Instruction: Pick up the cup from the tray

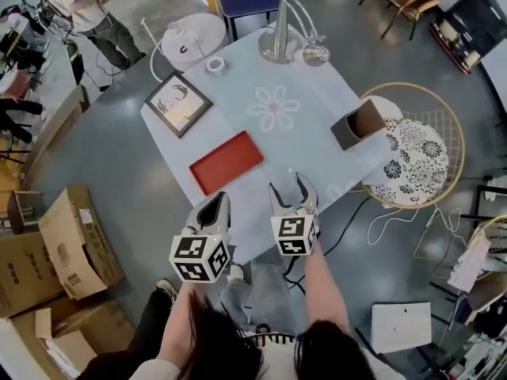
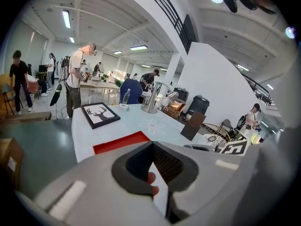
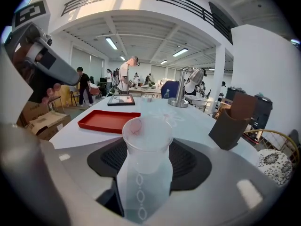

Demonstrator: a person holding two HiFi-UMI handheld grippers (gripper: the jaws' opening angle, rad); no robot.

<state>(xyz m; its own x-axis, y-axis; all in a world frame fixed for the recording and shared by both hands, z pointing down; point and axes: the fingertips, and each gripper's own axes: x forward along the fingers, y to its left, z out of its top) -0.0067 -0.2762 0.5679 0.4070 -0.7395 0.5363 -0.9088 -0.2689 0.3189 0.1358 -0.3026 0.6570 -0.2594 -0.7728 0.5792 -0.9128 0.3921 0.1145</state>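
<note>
Where right tongs (image 3: 148, 171) close, clear cup (image 3: 146, 138) sits.

Ceiling strips (image 2: 66, 19) light everything brightly, evenly; shadows on the bench (image 1: 317, 133) are soft; fisheye edges warp and darken.

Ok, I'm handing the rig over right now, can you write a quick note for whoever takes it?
Right tool: shut on the clear cup, which is upright, over the near part of the table.
Left tool: shut and empty, beside the right one.
Red tray: on the table ahead of both tools, with nothing in it.
Done: the cup is off the tray and in the grip.
Left: nothing of the pick-up itself; just hold the cup steady.
</note>
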